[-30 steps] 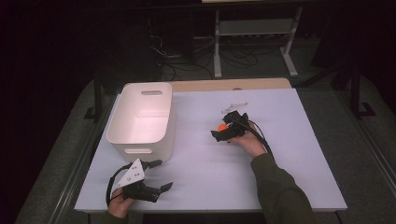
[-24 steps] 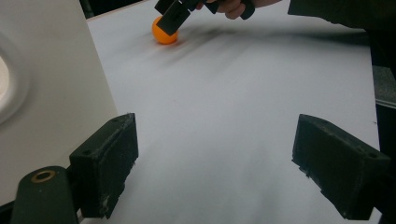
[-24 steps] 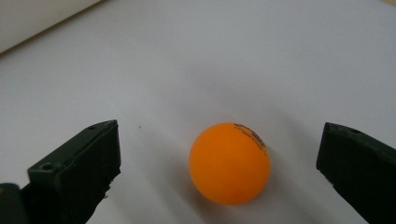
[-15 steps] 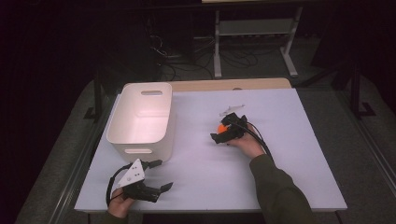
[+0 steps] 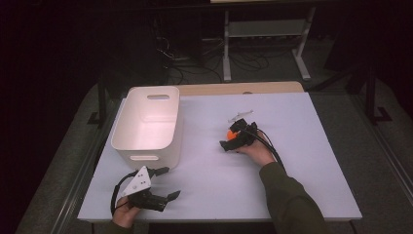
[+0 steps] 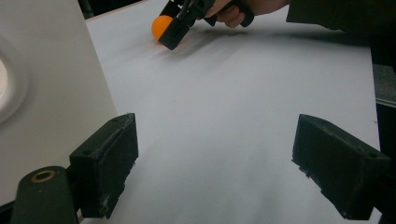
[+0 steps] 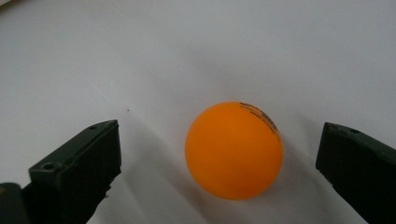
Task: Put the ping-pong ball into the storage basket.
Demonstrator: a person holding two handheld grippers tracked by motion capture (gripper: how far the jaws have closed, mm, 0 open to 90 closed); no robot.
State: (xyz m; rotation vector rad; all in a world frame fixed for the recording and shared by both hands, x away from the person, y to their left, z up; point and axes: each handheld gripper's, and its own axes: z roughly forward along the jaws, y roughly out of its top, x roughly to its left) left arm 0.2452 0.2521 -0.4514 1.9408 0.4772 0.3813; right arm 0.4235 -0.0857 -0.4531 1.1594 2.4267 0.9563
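bin [image 5: 148, 124] left on table [image 5: 292, 161] | ball [image 7: 234, 150] between right tongs [image 7: 219, 163]

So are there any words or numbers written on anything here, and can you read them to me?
Orange ball: a small line of black print curves along its upper right edge, too small and blurred to read.
White bin: no writing to be seen.
White table: no writing to be seen.
Left gripper, grey plate on top: only small dots, no letters.
Nothing else carries text.
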